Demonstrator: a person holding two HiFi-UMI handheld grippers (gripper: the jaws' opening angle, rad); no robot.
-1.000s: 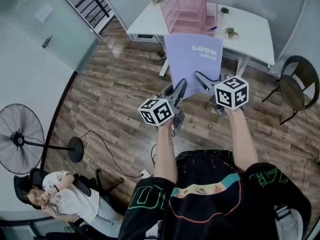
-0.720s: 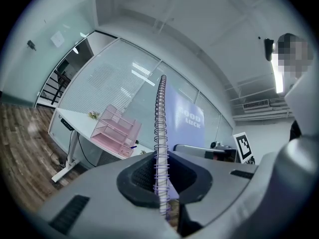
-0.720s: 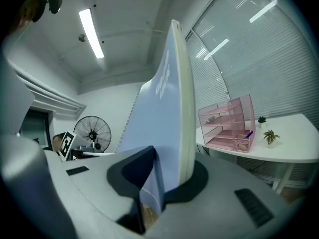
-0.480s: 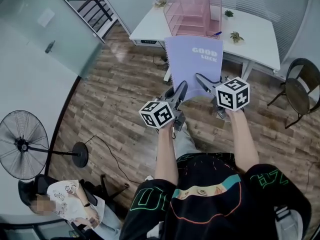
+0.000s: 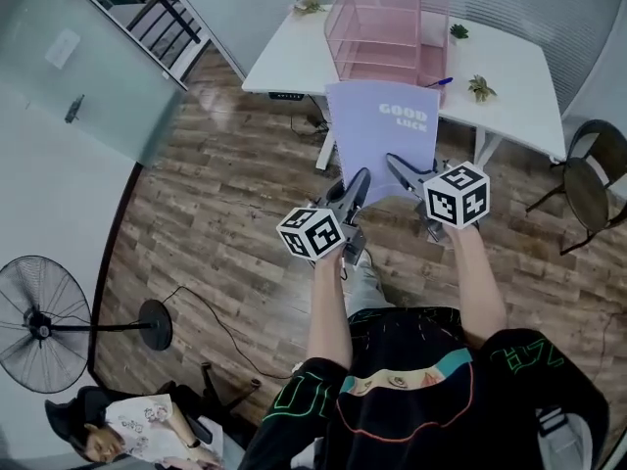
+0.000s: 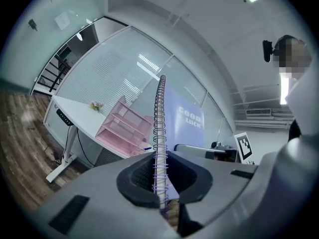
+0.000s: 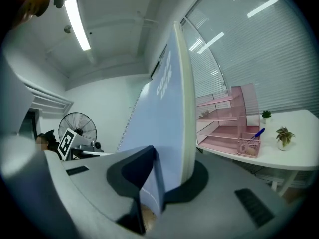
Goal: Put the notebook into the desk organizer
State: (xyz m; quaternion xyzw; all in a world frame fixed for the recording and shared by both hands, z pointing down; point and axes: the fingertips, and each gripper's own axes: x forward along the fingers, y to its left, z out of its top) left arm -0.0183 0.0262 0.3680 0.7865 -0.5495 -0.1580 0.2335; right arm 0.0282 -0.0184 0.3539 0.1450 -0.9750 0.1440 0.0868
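Notebook (image 5: 380,135): lavender cover, white "GOOD LUCK" lettering, purple spiral wire.
Desk organizer (image 5: 377,27): pink throughout.
Desk (image 5: 509,71): white top.
Pen (image 5: 440,82): blue.
Floor (image 5: 225,194): brown wood-plank pattern.
Left gripper (image 5: 358,182), right gripper (image 5: 394,164): grey bodies, black pads; each bears a white cube with black square markers.
Fan (image 5: 39,323): black.

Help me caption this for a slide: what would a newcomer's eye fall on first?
First, the lilac notebook printed GOOD LUCK, held up mid-frame, with the left gripper clamped on its spiral edge and the right gripper on the other. Beyond it, the pink desk organizer stands on the white desk.
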